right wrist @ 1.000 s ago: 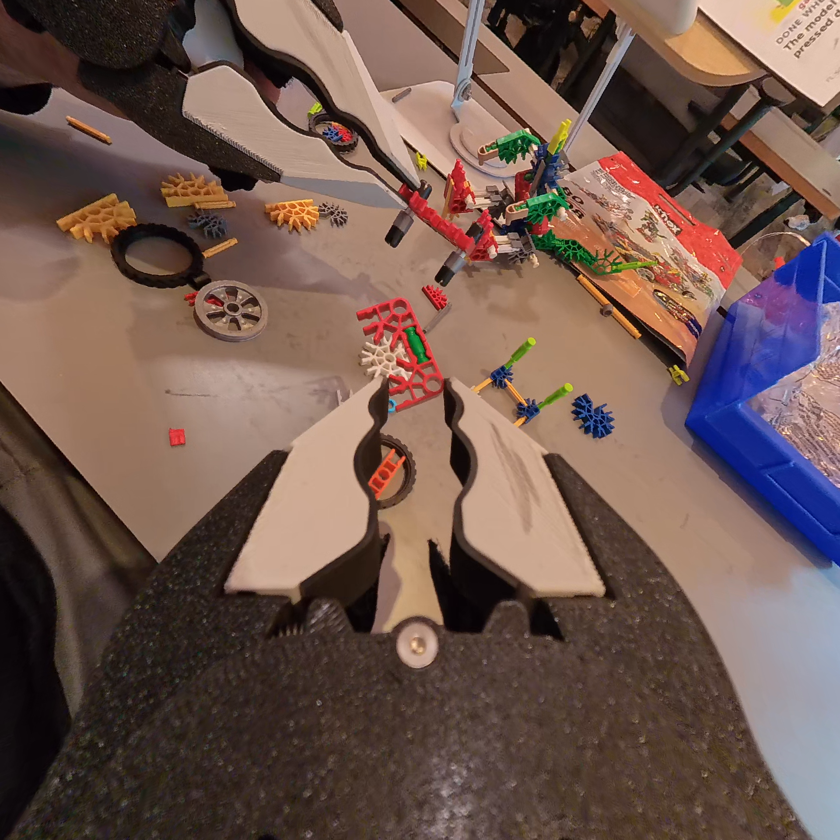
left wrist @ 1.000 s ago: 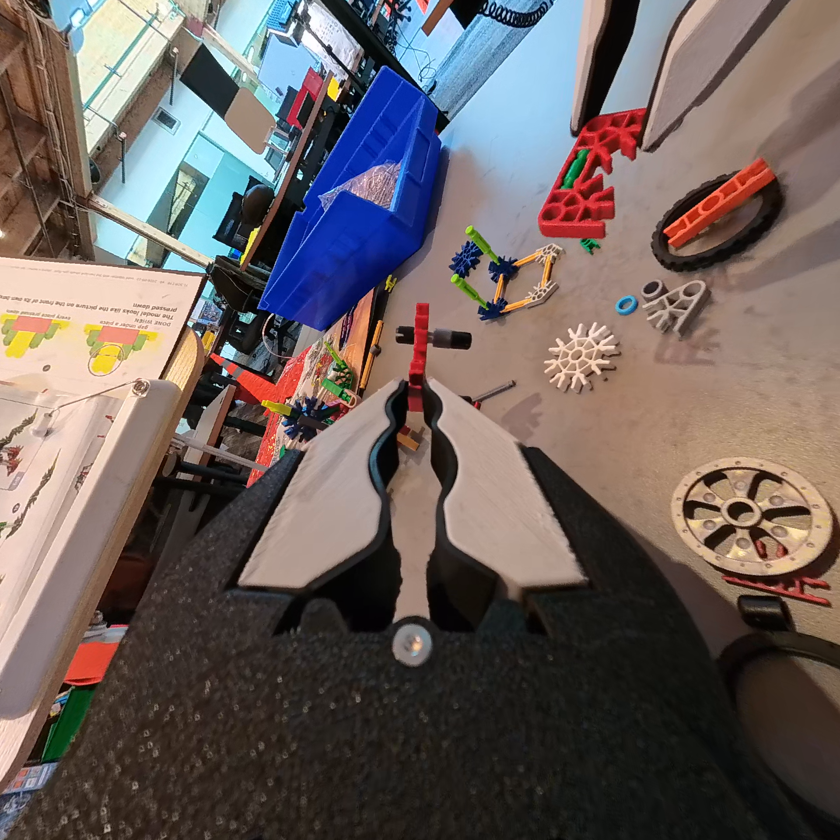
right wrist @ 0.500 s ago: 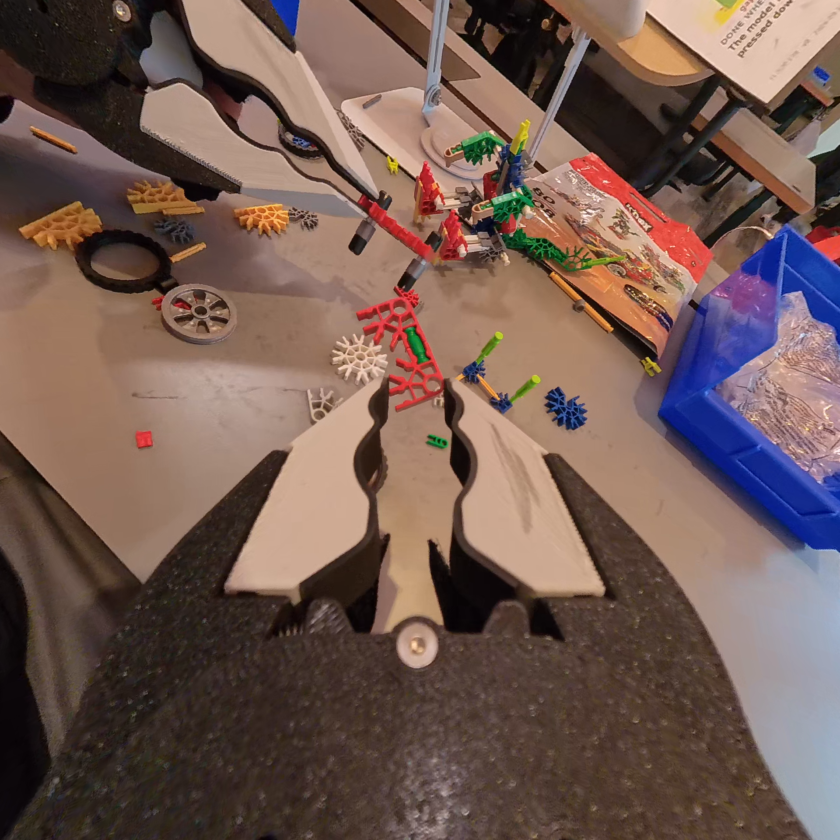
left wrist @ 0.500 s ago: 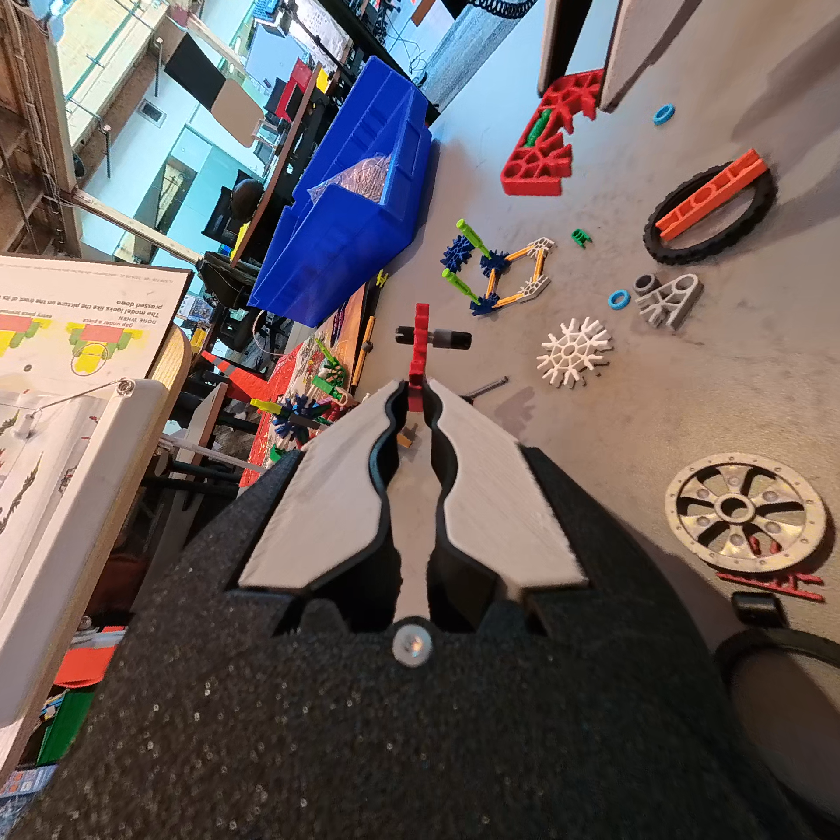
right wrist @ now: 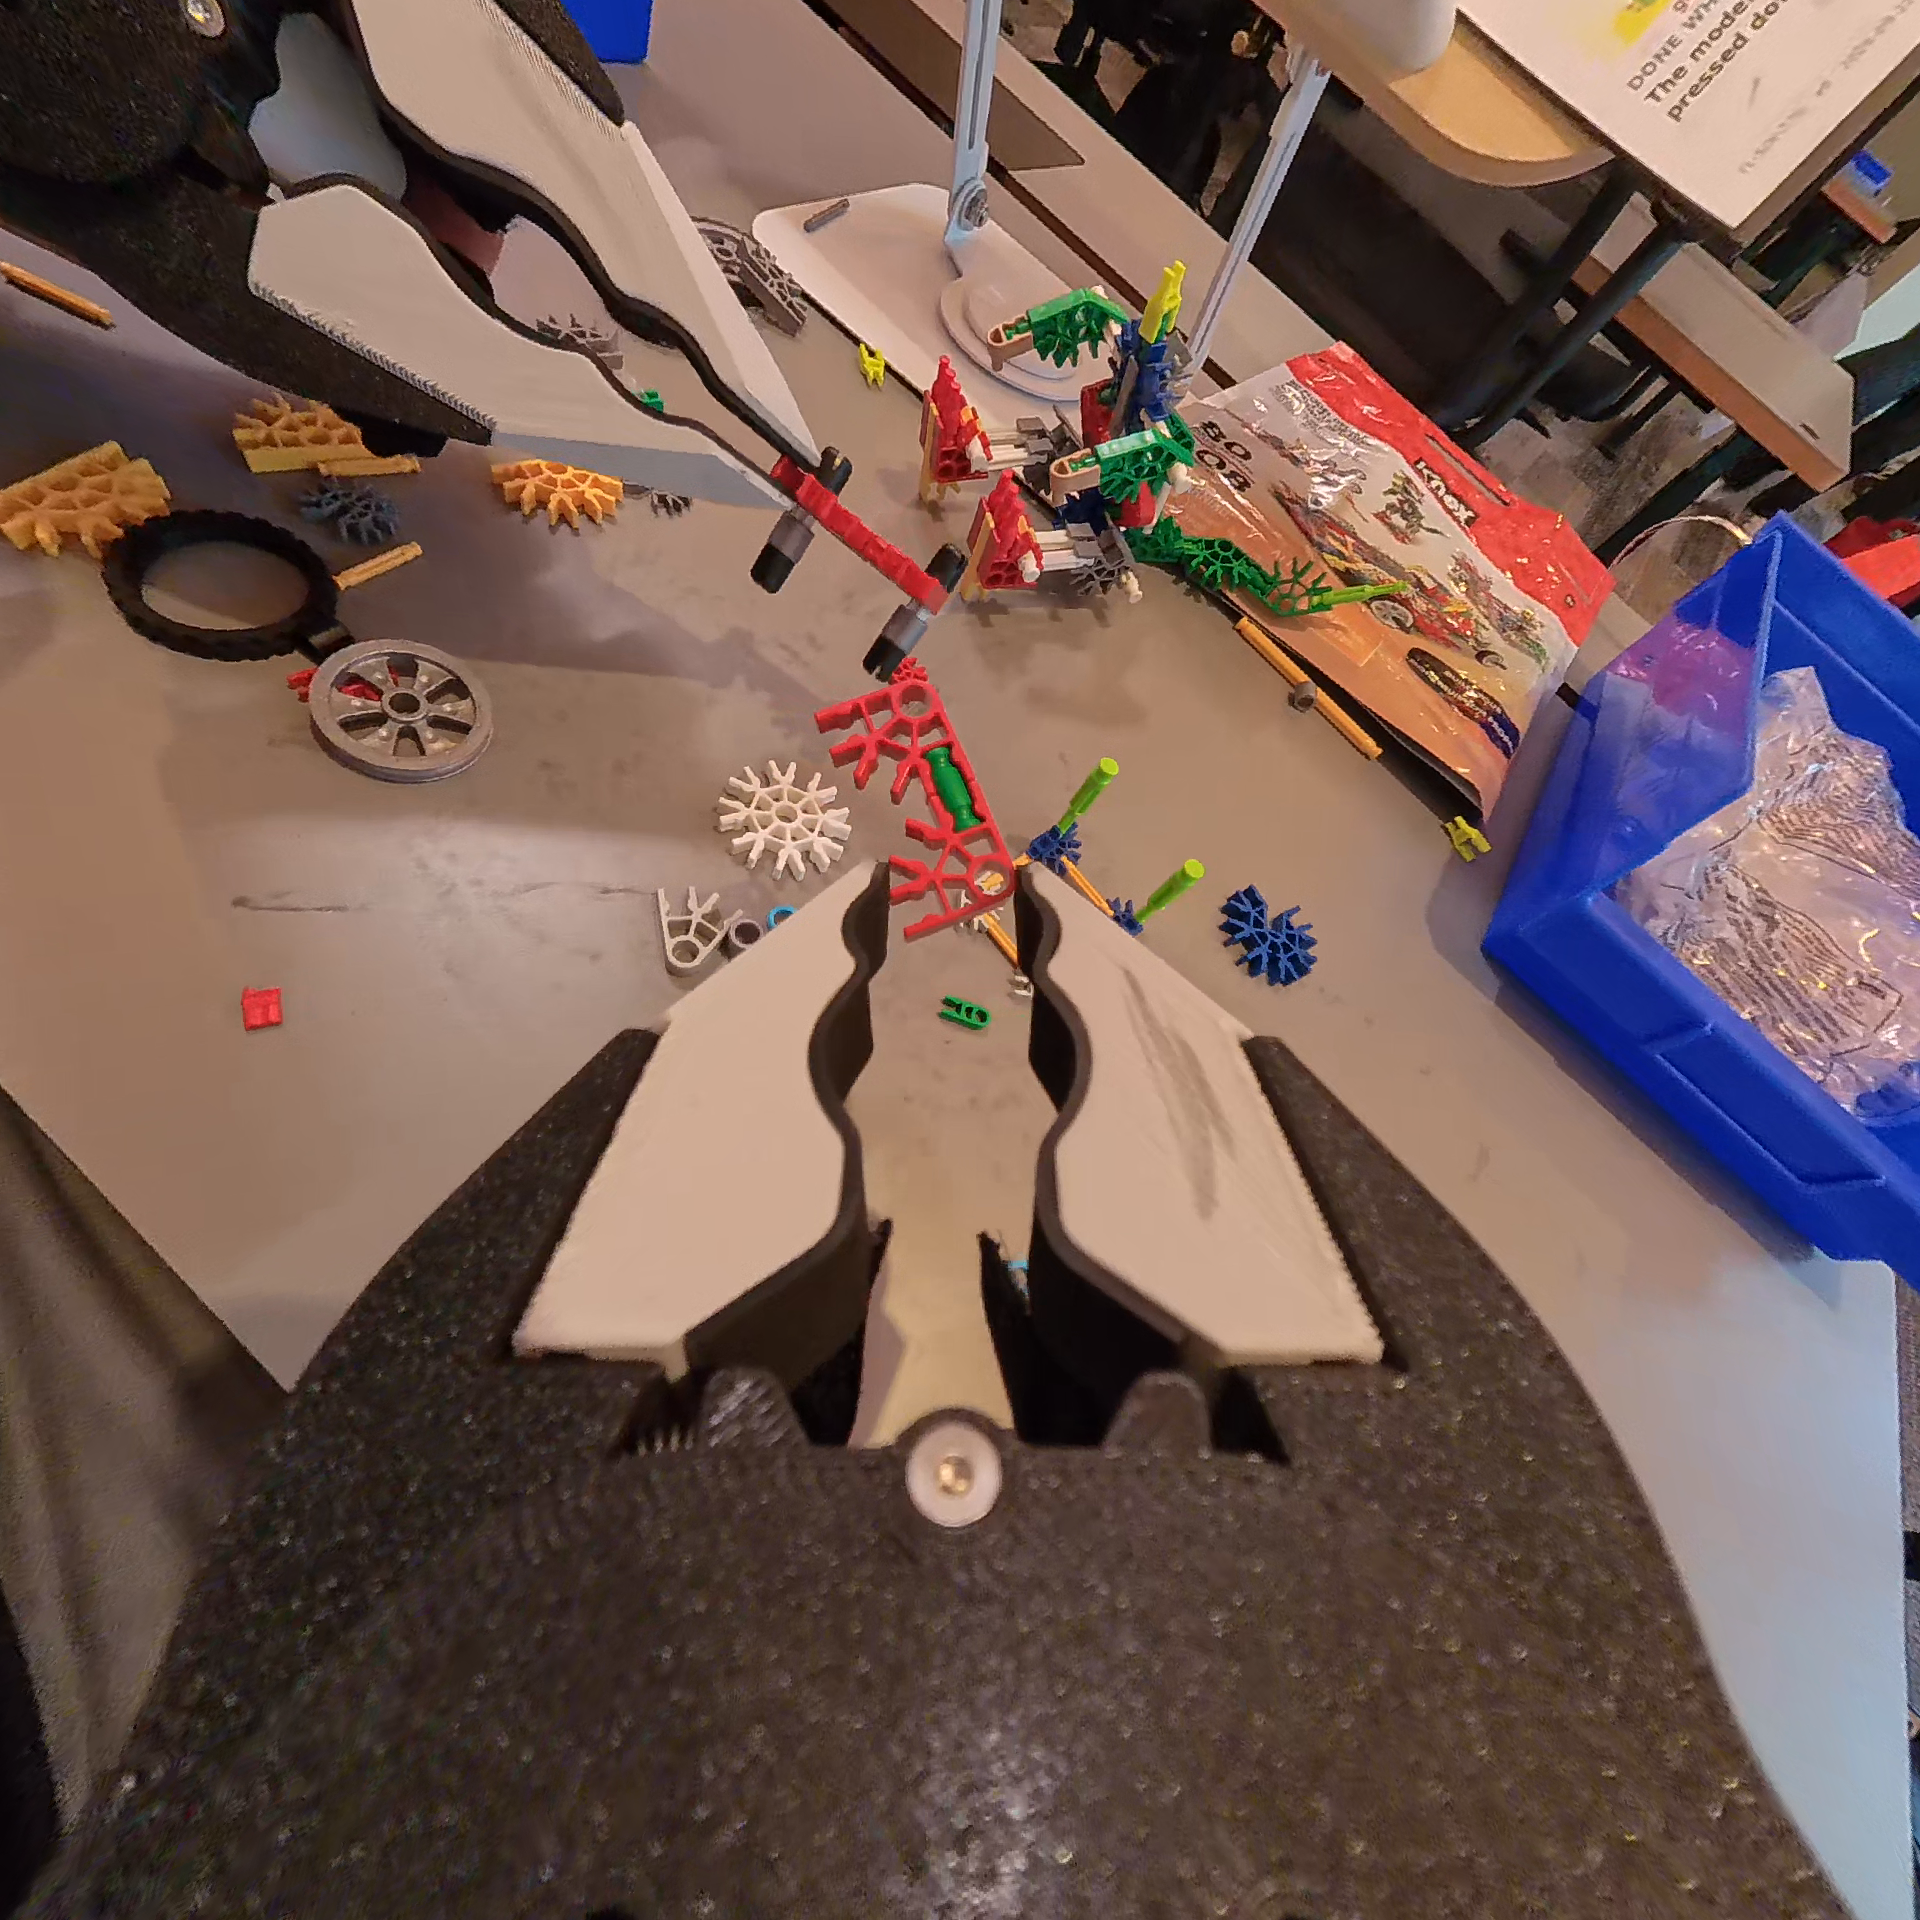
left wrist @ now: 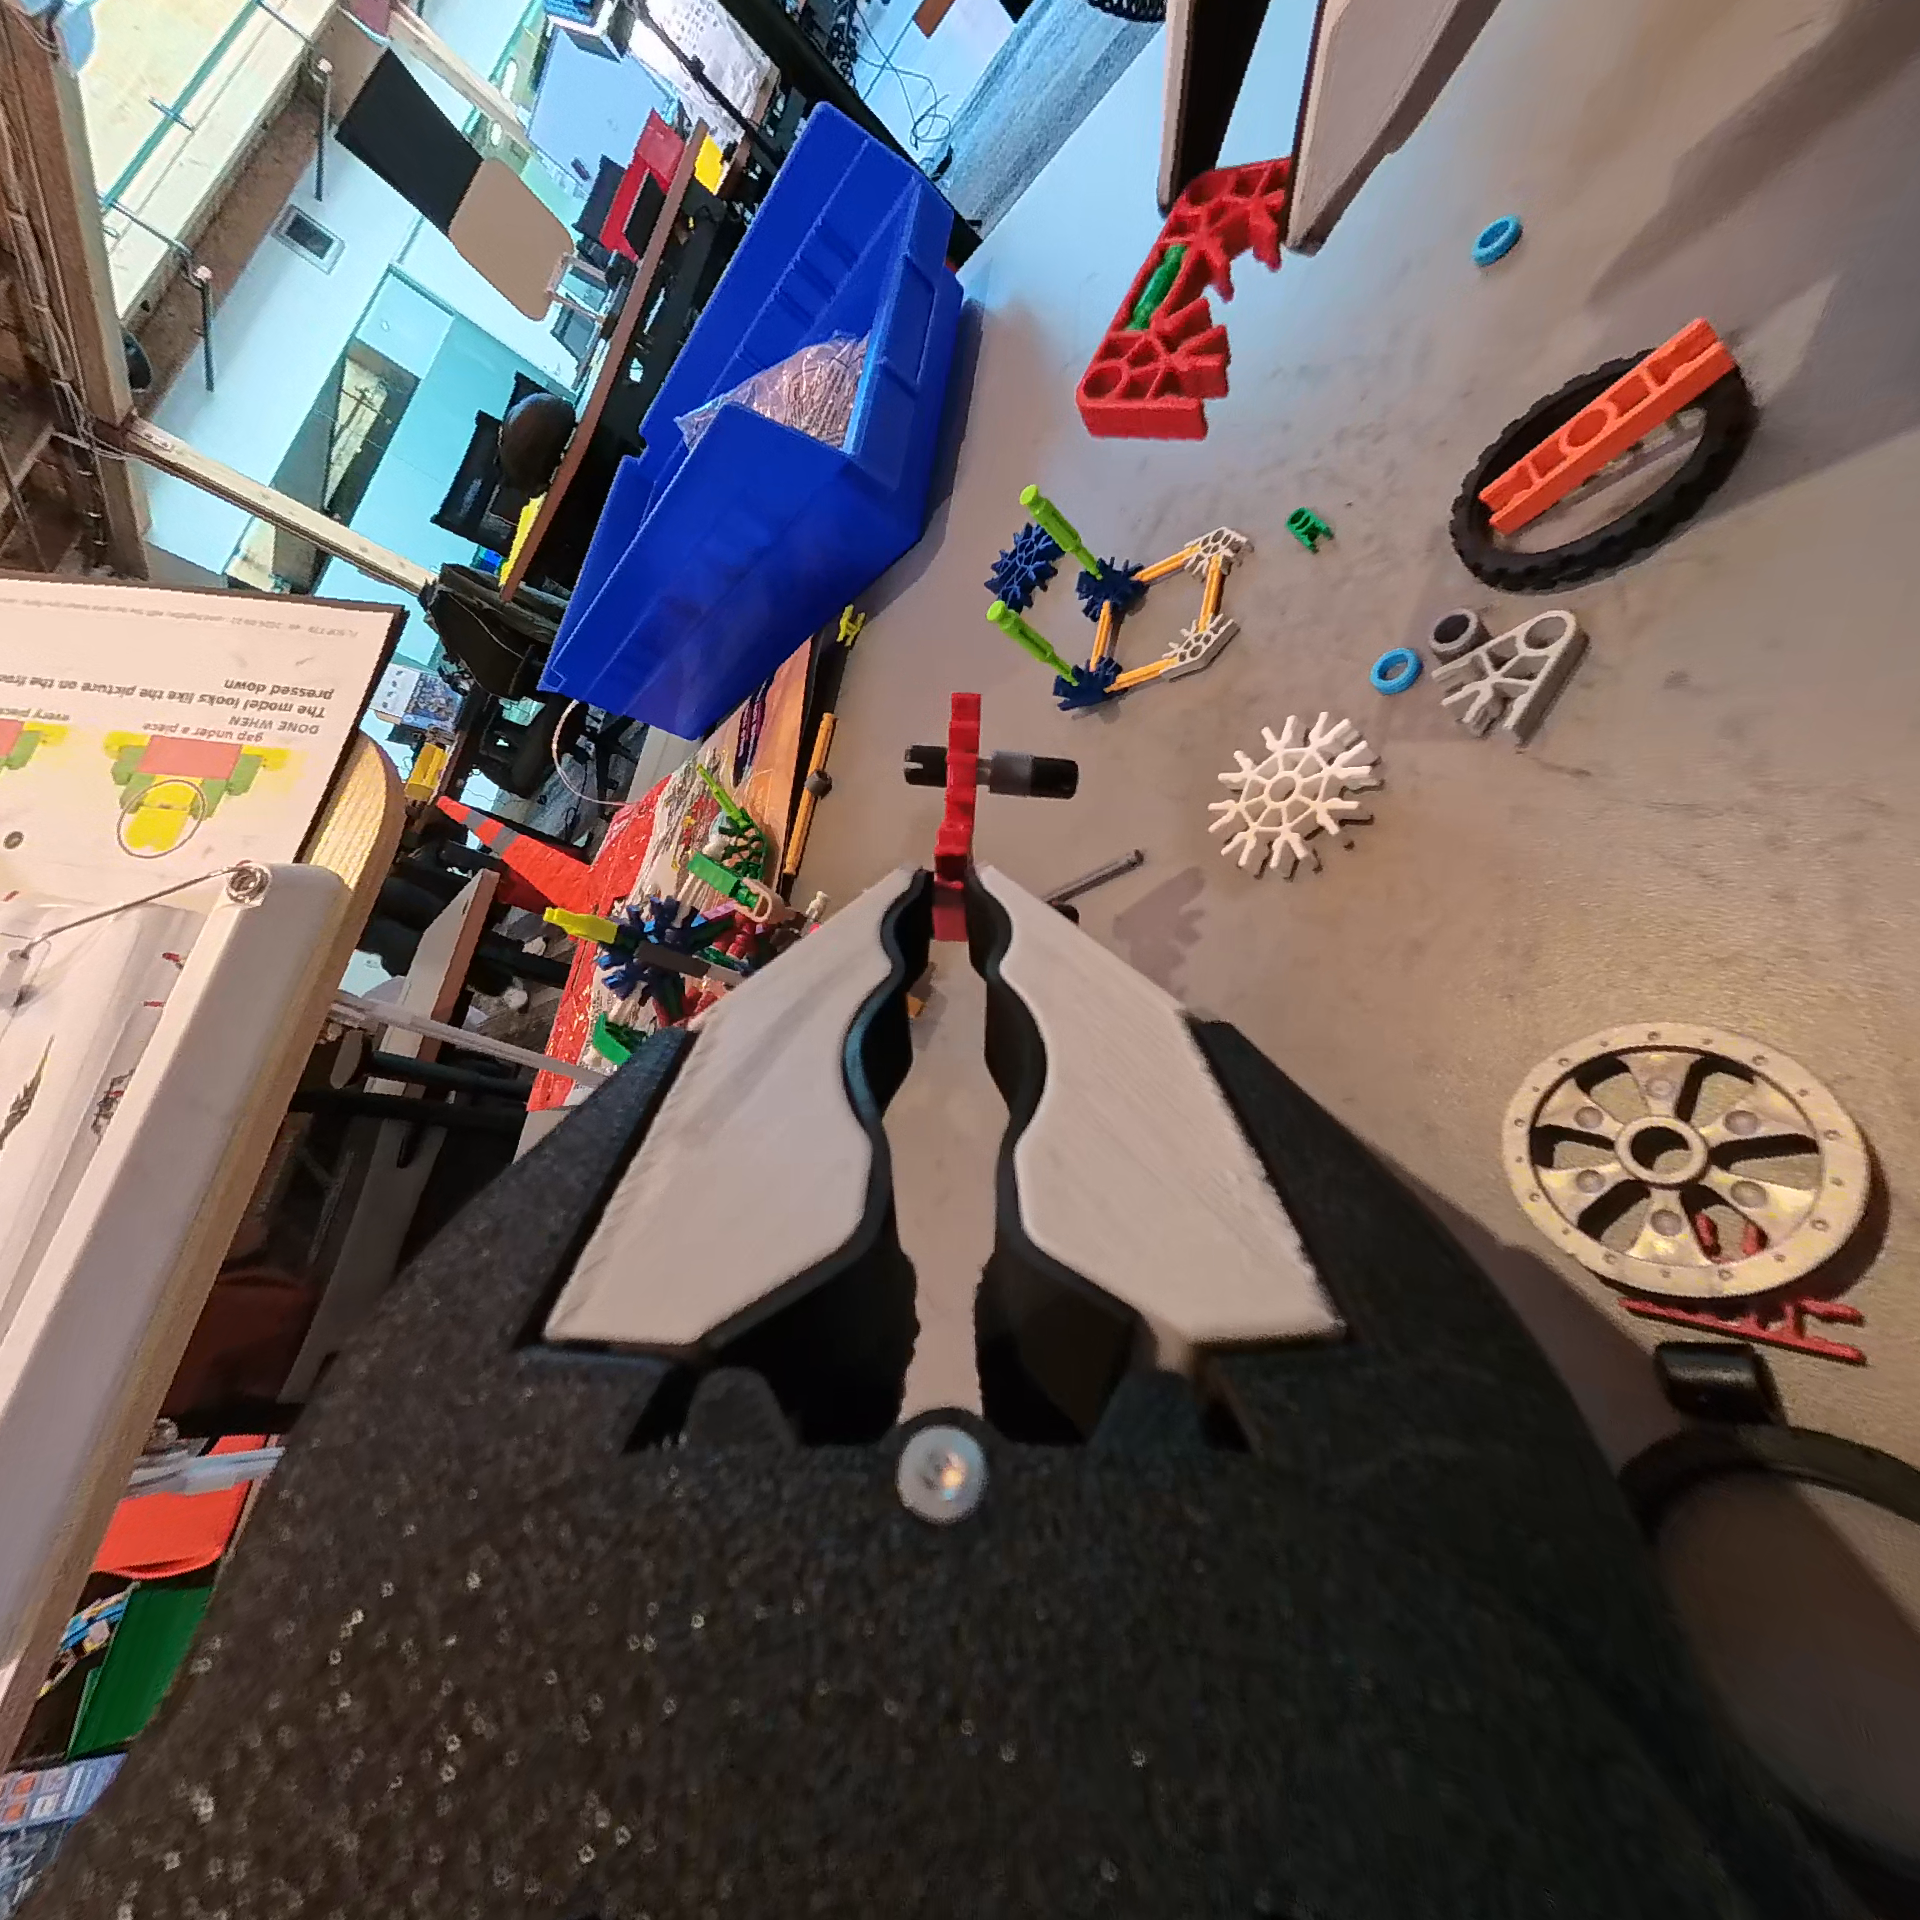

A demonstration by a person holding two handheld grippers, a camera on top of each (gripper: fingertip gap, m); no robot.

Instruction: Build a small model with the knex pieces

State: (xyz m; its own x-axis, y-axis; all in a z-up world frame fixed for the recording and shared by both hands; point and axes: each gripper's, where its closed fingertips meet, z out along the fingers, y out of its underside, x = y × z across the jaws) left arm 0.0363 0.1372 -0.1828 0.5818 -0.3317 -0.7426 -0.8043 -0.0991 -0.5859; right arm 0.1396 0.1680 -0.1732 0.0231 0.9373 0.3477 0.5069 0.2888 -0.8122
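My left gripper point(left wrist: 948, 878) is shut on a red rod point(left wrist: 958, 769) that carries black-and-grey pegs, and holds it above the grey table. In the right wrist view this gripper point(right wrist: 800, 480) comes in from the upper left with the rod point(right wrist: 862, 538). My right gripper point(right wrist: 951, 881) is open and low over the table. The near corner of a red lattice panel point(right wrist: 914, 800) with a green piece on it lies between its tips. Its fingers point(left wrist: 1371, 104) show at the top of the left wrist view, at the panel point(left wrist: 1153, 353).
A white snowflake connector point(right wrist: 784, 816), a grey wheel hub point(right wrist: 400, 710), a black tyre point(right wrist: 218, 597), a blue-and-yellow rod frame point(right wrist: 1091, 862) and a small green clip point(right wrist: 964, 1010) lie around. A built model point(right wrist: 1091, 457), a red bag point(right wrist: 1403, 540) and a blue bin point(right wrist: 1704, 1039) stand beyond. Tip to tip, the grippers are about 12 centimetres apart. About 8 centimetres separates my left fingertips from the white snowflake connector point(right wrist: 784, 816). My left wrist view point(left wrist: 1285, 787) looks at it from another angle.
My right gripper has moved forward to the red panel, which has shifted away from the white snowflake. My left gripper has kept hold of the red rod and barely moved.
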